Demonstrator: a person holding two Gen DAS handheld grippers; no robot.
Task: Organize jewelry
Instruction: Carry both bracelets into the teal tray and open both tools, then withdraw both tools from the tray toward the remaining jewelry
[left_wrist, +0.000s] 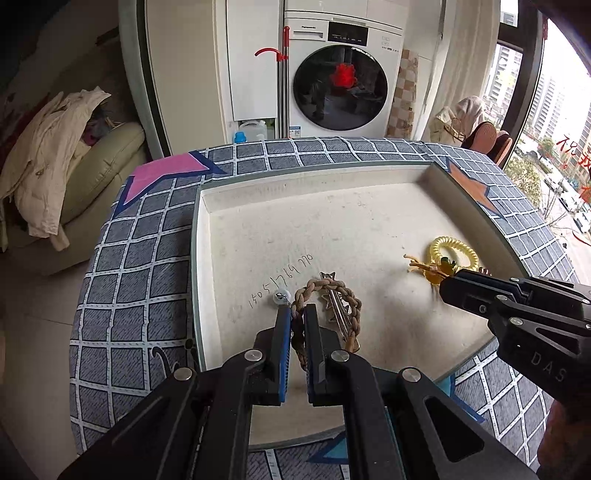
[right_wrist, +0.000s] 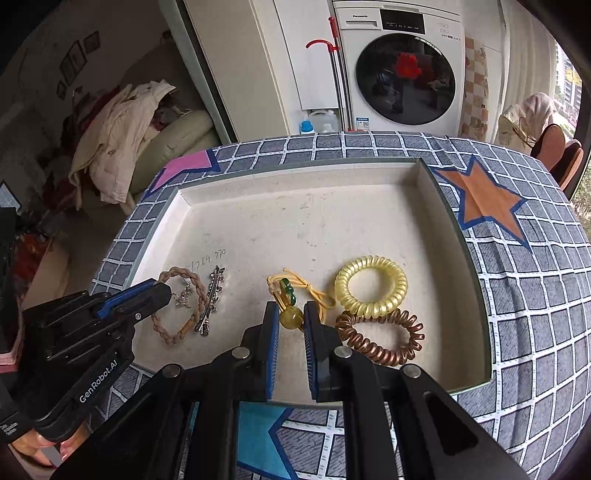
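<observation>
Inside the shallow cream cardboard tray (right_wrist: 454, 280), nearest the cameras, both tools are clenched on jewelry. The left gripper (left_wrist: 297, 321) pinches the braided tan cord bracelet (left_wrist: 328, 306) between its blue pads, and the right gripper (right_wrist: 290, 321) clamps the round amber bead (right_wrist: 291, 318) of a yellow string charm (right_wrist: 295, 291) with a small green piece.

Just beyond the left jaws, a silver star-studded hair clip (right_wrist: 212, 301) lies flat beside the bracelet's loop, and a small silver pendant (right_wrist: 183, 297) sits within it. To the right, a copper-coloured spiral hair tie (right_wrist: 380, 338) rests touching a translucent yellow spiral hair tie (right_wrist: 371, 286).

The far half of the tray is bare apart from handwritten digits and scuffs, and around it spreads the grey grid-patterned tablecloth (right_wrist: 535, 332) with coloured stars.

By my reading the sorting is at an early-to-middle stage: every piece is already in the tray, but they cluster loosely along the near edge, and the two gripped items have yet to be set anywhere orderly. The bracelet looks limp and soft, the bead glossy and hard.
</observation>
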